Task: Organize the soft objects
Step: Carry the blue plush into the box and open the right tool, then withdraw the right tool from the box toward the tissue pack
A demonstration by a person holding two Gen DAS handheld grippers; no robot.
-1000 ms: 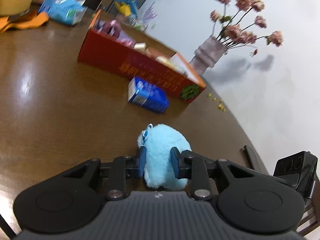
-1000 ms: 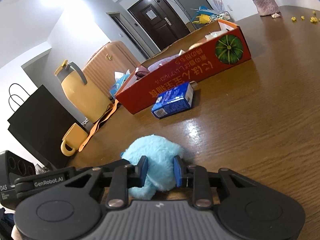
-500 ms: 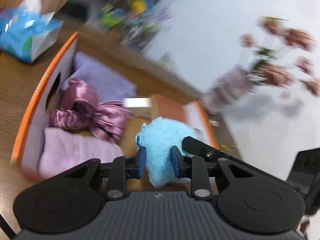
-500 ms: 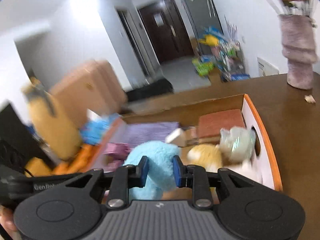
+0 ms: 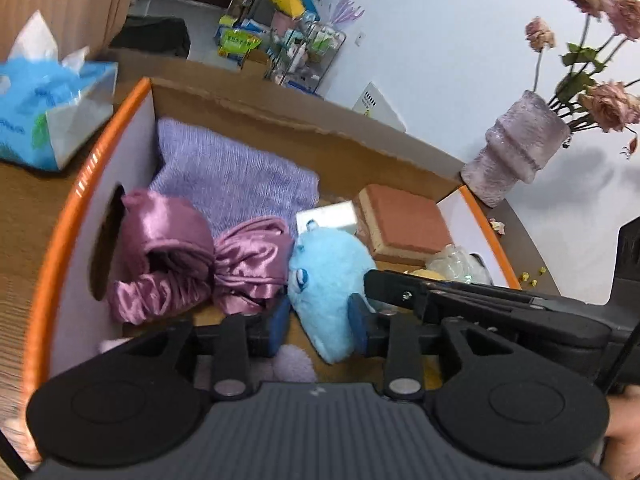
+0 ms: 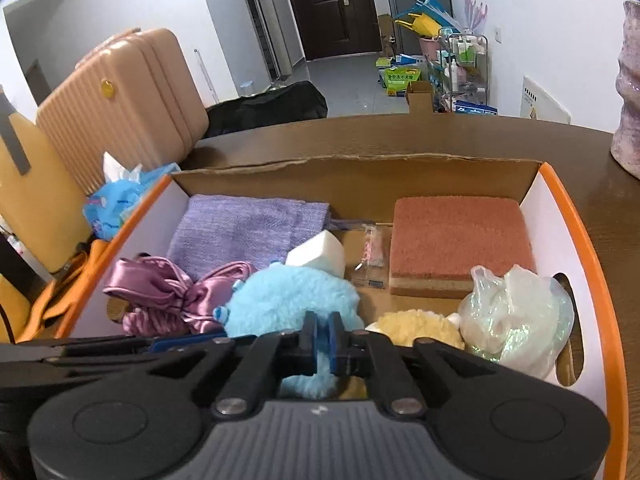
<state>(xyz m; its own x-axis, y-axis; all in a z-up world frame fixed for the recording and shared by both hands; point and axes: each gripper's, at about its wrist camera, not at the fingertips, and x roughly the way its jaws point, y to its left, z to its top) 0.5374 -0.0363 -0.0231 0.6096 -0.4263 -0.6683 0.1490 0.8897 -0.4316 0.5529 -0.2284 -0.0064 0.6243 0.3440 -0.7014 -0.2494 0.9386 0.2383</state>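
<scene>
We found both fisheye views evenly and softly lit, with no hard glare. Straight edges bowed toward the rims, and dark corners framed each circle. In the left wrist view, the flowers point(image 5: 600, 92) cast a faint grey shadow on the wall point(image 5: 432, 40) at right, and the box rim point(image 5: 60, 216) at left was smeared by blur.

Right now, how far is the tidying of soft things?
Done: purple cloth, satin scrunchie, sponge and blue plush toy lie in the cardboard box. In hand: left gripper jaws have just been opening, plush between them; right gripper jaws have just been closing, nearly shut. Left: withdraw both.
</scene>
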